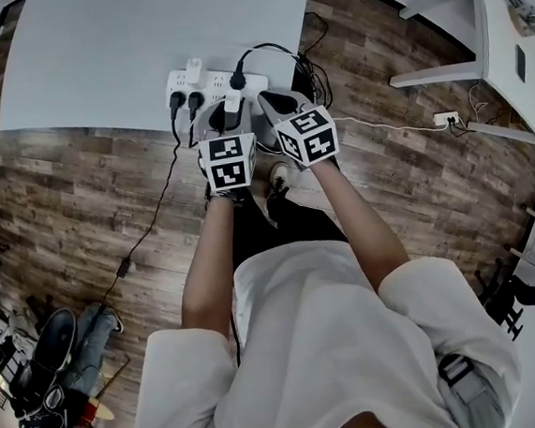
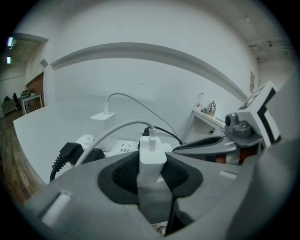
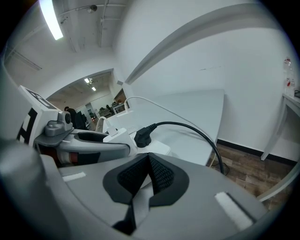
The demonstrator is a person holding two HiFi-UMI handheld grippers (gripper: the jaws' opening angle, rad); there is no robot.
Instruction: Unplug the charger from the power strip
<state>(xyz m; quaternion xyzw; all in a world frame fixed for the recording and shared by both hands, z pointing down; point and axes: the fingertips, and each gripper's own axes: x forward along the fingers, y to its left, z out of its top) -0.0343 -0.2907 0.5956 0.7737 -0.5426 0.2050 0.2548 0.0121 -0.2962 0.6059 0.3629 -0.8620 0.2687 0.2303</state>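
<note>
Our left tongs [image 2: 151, 177] clamp charger [image 2: 152, 154] | it stands upright on strip [image 2: 123, 147] | right tongs [image 3: 146, 171] closed, empty, beside

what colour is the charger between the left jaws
The charger is white; it shows best in the left gripper view.
</note>
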